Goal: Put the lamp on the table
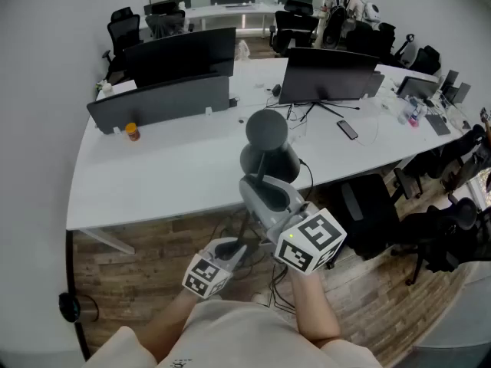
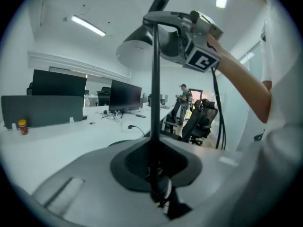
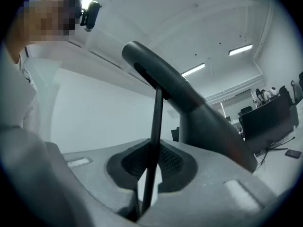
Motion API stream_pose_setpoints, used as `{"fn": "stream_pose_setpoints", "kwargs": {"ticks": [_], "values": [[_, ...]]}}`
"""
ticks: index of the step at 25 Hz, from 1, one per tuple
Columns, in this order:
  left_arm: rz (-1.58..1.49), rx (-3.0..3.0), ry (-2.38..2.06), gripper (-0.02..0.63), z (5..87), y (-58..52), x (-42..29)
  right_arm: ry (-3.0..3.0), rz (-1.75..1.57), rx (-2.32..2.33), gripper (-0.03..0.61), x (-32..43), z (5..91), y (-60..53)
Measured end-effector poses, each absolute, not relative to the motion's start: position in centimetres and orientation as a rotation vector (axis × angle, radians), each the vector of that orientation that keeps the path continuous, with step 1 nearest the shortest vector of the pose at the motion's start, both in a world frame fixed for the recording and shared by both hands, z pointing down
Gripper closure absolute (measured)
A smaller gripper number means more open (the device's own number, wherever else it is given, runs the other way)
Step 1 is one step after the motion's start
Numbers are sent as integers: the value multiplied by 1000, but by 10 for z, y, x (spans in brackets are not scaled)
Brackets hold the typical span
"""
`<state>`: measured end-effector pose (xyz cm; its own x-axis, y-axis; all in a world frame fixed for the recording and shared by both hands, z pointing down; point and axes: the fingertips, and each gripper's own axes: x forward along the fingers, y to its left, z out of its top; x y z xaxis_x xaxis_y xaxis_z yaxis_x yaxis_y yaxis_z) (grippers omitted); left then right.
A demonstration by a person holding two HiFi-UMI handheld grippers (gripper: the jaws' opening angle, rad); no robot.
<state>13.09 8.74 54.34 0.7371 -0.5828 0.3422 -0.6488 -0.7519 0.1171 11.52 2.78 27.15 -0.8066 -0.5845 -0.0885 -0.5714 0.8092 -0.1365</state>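
The lamp is held off the ground between both grippers, over the front edge of the white table [image 1: 153,175]. Its dark grey round head [image 1: 266,129] and wider part [image 1: 270,162] show in the head view. Its thin black stem [image 2: 155,79] runs up through the left gripper [image 2: 155,161], which is shut on it low down. Higher on the stem [image 3: 155,126], the right gripper [image 3: 150,174] is also shut on it. In the head view the right gripper [image 1: 262,194] is just below the lamp, with the left gripper [image 1: 242,245] under it.
Black monitors [image 1: 328,73] and a dark divider panel [image 1: 161,100] stand on the table. A small orange-lidded jar [image 1: 133,132] and a phone [image 1: 347,129] also lie there. Office chairs [image 1: 368,213] and cables sit at the right, above a wooden floor [image 1: 130,274].
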Motion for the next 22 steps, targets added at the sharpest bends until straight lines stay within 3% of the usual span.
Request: {"fn": "stream_pose_setpoints", "kwargs": {"ticks": [22], "values": [[393,2749,-921,575,540,114,81,2855,-145,-960,549,64,269,53]]}}
